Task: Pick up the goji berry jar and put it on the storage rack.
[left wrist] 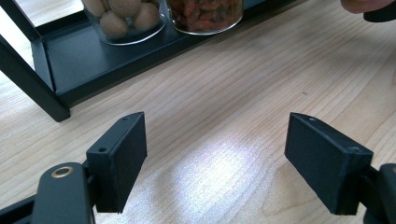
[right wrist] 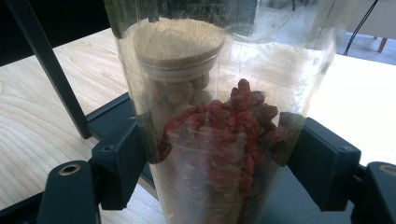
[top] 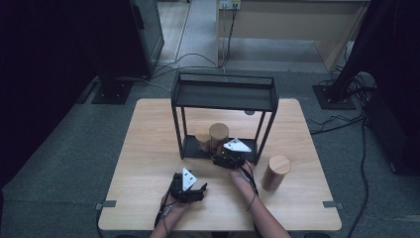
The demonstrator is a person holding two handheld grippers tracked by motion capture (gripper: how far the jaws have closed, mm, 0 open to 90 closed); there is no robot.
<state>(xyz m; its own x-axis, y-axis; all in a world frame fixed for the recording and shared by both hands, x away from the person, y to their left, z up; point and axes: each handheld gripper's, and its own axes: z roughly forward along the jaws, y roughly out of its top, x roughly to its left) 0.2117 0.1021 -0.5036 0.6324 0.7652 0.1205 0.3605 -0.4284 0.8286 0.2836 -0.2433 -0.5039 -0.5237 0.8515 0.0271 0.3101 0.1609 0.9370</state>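
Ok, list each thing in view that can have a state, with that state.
Right gripper: shut on the jar of red berries, on the rack's bottom shelf.
Left gripper: open, holding nothing.
Jar of round nuts: lidded, upright.
Third jar: lidded, upright on table.

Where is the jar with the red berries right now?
The jar of red berries stands on the black rack's bottom shelf, clamped in the right gripper, beside the jar of round nuts.

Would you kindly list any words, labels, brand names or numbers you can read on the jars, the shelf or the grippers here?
None can be read: the jar of red dried fruit held by the right gripper, the jar of pale balls, the black shelf, the lidded jar on the table and the left gripper carry no visible writing.
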